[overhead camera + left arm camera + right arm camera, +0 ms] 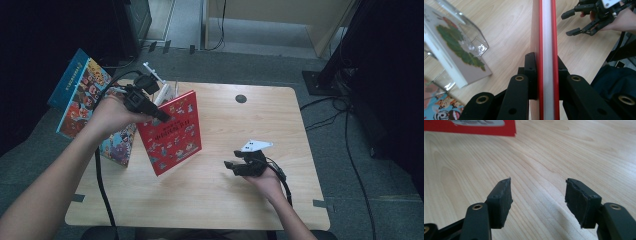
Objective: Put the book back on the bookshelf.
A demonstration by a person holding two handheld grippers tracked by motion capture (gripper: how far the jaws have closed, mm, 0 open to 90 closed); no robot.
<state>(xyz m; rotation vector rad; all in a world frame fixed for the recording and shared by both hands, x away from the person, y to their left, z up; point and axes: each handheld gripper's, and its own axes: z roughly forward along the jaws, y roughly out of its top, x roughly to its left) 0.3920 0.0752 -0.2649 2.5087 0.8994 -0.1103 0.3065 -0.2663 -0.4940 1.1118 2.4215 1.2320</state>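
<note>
A red picture book (172, 132) stands tilted on the left half of the wooden table (250, 200), with its lower corner toward the table. My left gripper (159, 114) is shut on the book's top edge. In the left gripper view the red covers and white page block (547, 37) run up between the two jaws of the left gripper (546, 72). My right gripper (232, 161) hovers low over the table's right half, open and holding nothing. The right gripper view shows the right gripper (537, 195) with wide-apart pads over bare wood and the red book's corner (474, 127) far off.
A colourful book with a blue spine (80, 95) leans at the table's left edge. A clear plastic book holder (474, 37) holds a white book with a green leaf picture (456, 50). The right gripper (584, 21) shows beyond the red book. A round hole (241, 98) lies at the far edge.
</note>
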